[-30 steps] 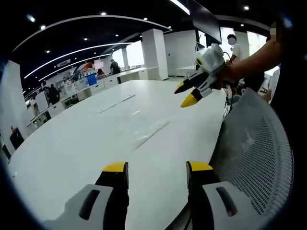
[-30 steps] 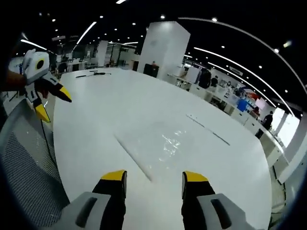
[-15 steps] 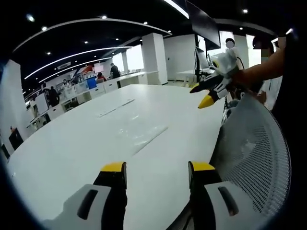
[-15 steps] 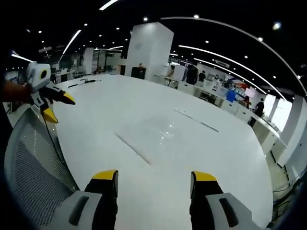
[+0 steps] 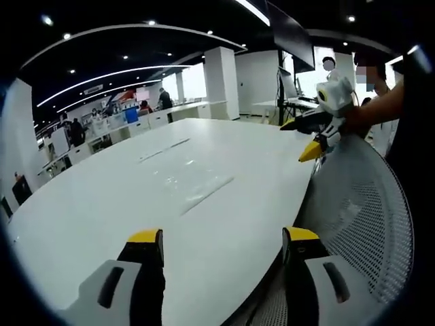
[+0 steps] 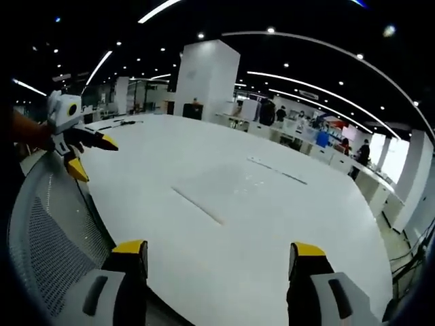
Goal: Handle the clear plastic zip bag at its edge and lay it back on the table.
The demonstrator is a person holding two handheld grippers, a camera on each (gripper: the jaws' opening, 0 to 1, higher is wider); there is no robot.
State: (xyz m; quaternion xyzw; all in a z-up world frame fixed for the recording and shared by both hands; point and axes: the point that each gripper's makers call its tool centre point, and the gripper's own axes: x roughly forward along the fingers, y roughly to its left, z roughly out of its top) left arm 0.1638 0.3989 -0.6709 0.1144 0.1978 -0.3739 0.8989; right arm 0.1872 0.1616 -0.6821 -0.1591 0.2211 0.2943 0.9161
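Left gripper view: left tongs [image 5: 222, 248] spread wide, holding nothing, low over the white worktop [image 5: 102, 204]. Clear plastic zip bag [image 5: 192, 182] flat mid-worktop, well ahead of the tips. Right tongs [image 5: 311, 138] at far right over a mesh chair back [image 5: 360, 210], parted, empty.

Right gripper view: left tongs [image 6: 88, 155] at far left, parted; bag [image 6: 221, 190] flat; right tongs [image 6: 221, 255] spread wide, empty. No readable writing anywhere.
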